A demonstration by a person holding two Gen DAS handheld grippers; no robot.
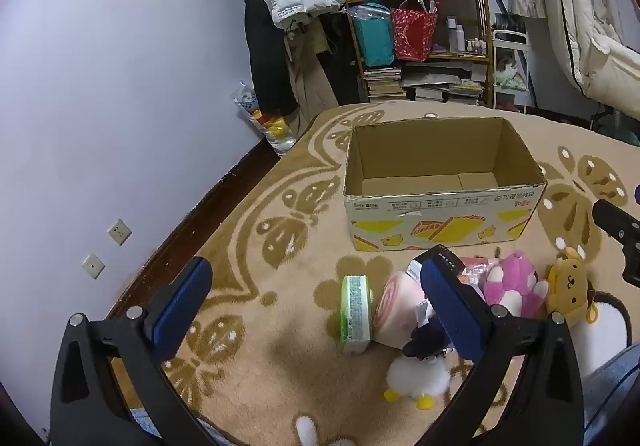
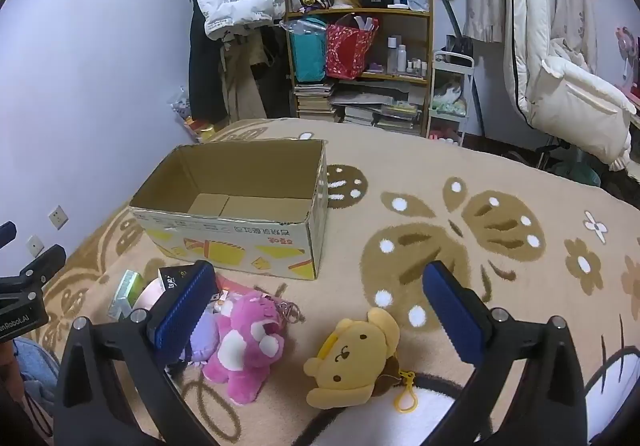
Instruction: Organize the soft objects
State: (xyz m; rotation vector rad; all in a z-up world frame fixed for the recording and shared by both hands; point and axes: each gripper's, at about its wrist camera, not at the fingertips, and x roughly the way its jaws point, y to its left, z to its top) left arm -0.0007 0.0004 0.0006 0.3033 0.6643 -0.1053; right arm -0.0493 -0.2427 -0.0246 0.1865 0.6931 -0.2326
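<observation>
Left tongs (image 1: pixel 316 298) and right tongs (image 2: pixel 320 306) both wide, holding nothing, above the rug (image 2: pixel 440 173). Pink plush (image 2: pixel 248 346) beside yellow plush (image 2: pixel 352 354); cardboard box (image 2: pixel 240 242) behind.

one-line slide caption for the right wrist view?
Open right tongs hover over a yellow plush and pink plush on the blanket, empty box beyond.
</observation>
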